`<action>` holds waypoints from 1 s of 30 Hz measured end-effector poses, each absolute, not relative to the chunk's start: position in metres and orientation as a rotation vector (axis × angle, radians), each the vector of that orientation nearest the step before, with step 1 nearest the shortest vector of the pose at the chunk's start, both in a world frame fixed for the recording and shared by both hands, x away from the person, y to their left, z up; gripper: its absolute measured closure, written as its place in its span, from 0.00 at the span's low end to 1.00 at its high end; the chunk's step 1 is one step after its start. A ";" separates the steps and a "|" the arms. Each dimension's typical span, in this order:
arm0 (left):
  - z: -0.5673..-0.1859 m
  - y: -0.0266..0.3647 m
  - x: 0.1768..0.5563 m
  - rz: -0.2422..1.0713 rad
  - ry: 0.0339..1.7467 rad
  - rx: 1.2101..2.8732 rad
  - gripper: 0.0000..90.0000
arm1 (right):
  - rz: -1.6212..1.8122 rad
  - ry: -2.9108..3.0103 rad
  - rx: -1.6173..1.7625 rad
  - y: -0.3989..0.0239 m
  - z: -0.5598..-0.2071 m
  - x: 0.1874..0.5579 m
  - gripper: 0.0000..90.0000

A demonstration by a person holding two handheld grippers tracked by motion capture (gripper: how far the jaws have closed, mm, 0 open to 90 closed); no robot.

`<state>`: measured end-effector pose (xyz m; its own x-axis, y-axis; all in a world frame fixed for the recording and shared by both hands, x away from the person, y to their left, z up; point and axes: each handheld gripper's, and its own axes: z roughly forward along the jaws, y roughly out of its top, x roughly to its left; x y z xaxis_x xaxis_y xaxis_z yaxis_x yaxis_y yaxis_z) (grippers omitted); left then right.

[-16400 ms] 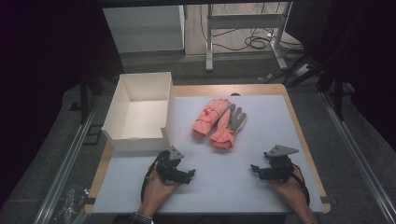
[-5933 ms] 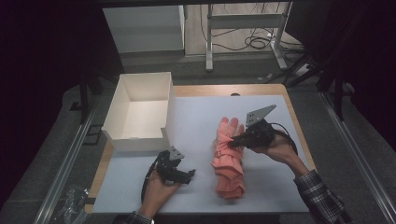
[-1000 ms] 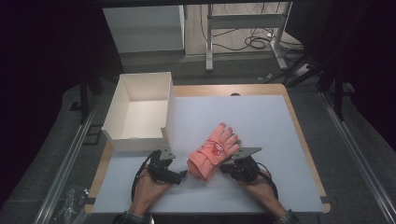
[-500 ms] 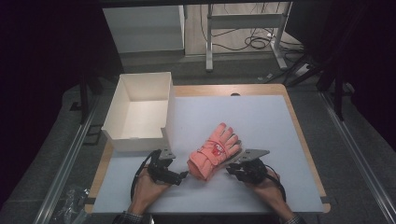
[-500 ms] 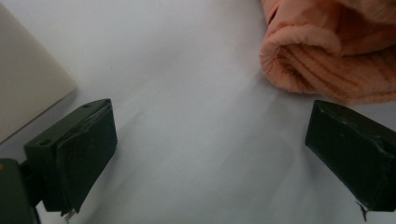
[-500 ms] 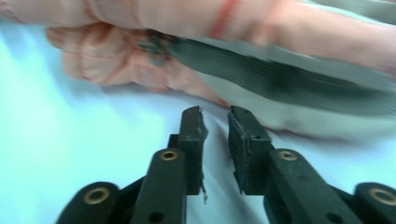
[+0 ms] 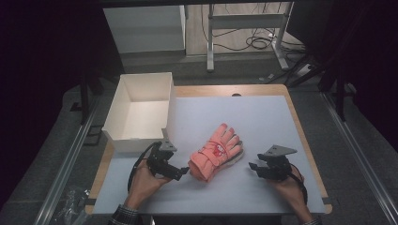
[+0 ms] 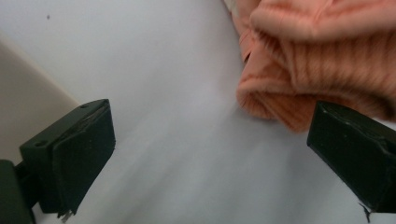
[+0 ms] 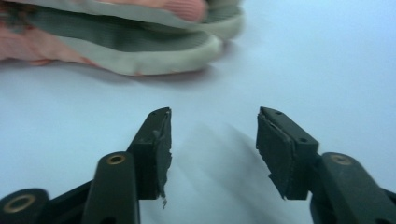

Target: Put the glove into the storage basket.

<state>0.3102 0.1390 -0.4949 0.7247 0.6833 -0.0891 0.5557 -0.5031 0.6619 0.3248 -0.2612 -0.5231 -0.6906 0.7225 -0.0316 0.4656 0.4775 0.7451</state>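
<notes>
In the high view the gloves (image 7: 215, 152) are lying stacked as one pink bundle near the front middle of the table (image 7: 263, 117), cuffs toward the person, fingers pointing away; that tidy stack is likely being readied for the white box (image 7: 141, 112) standing open just to the left. The left gripper (image 7: 180, 172) is sitting close beside the cuff end, jaws spread and holding nothing, probably lining up to take the bundle; the right gripper (image 7: 252, 166) is hanging apart from the gloves on their right, its jaws having just been opening, with nothing between them.

In the left gripper view the black jaws are standing wide at either edge; the ribbed cuff (image 8: 308, 65) is lying ahead and to the right, just past the right pad without being pinched; bare table is showing between the jaws, and the box wall (image 8: 28, 88) is rising at the left.

In the right gripper view the jaws are parted over bare table, released; the gloves' grey palm side (image 9: 135, 44) is resting well ahead, blurred, apart from the pads (image 9: 161, 149).
</notes>
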 end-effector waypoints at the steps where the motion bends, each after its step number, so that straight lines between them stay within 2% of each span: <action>1: -0.492 0.139 0.311 0.236 0.931 2.239 0.01 | 1.038 2.373 1.013 -0.265 -0.523 0.326 0.46; 11: -0.458 0.126 0.322 0.237 0.923 2.263 0.01 | 0.986 2.327 1.089 -0.284 -0.528 0.336 0.34; 21: -0.455 0.127 0.322 0.265 0.926 2.300 0.02 | 0.983 2.335 1.085 -0.284 -0.529 0.336 0.32; 30: -0.443 0.136 0.313 0.258 0.938 2.256 0.02 | 0.984 2.335 1.085 -0.284 -0.529 0.336 0.32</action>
